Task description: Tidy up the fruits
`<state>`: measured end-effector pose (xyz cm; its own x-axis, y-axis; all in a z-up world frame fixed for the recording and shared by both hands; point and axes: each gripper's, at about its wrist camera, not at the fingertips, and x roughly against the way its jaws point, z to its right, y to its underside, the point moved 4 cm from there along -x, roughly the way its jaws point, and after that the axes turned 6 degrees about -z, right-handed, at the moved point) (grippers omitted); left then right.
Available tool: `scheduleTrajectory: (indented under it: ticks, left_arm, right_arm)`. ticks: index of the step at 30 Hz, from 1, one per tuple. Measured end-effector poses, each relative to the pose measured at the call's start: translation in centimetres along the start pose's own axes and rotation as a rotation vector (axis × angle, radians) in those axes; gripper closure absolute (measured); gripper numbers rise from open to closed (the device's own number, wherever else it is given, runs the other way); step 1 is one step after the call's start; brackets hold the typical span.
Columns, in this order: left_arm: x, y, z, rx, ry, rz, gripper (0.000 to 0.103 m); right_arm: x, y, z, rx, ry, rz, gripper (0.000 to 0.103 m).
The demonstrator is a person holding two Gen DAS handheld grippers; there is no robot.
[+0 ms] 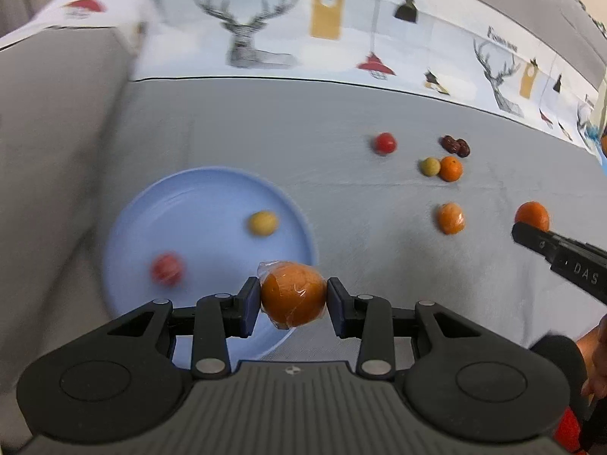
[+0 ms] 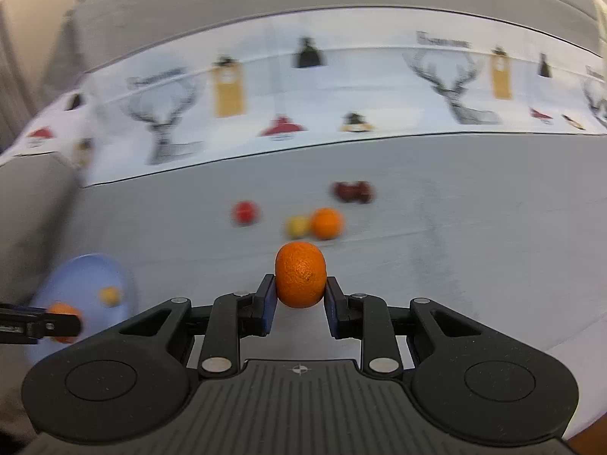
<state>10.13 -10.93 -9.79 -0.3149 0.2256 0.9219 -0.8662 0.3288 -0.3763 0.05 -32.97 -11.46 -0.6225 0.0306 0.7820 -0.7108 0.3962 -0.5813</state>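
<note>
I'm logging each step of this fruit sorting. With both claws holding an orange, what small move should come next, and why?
Probably lower the left claw and release its wrapped orange onto the blue plate. It already hangs over the plate's near rim, where a yellow fruit and a red fruit lie; the right claw with its orange is farther off.

Bright, even light — motion blur throughout, fisheye bending at the edges
</note>
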Motion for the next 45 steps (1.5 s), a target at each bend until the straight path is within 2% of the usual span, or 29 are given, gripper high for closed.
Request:
scheduleTrajectory:
  ticks: [7, 14, 25, 45]
  left_arm:
    - [5.3, 4.4, -3.3, 0.033, -0.036, 0.051, 0.061]
    - [8.4, 7.8, -4.8, 0.034, -0.043, 0.094, 0.061]
    - [10.1, 9.7, -6.1, 0.084, -0.02, 0.142, 0.061]
    - [10.5, 9.0, -6.9, 0.104, -0.016, 0.161, 0.061]
  right_arm:
    - [3.9, 3.5, -8.9, 0.115, -0.132, -0.049, 0.075]
    - [7.3, 7.4, -13.4, 0.204, -0.182, -0.08, 0.075]
    - [9.8, 8.1, -14.7, 0.268, -0.158, -0.039, 0.075]
    - [9.6, 8.1, -15.5, 0.299, -0.152, -0.046, 0.075]
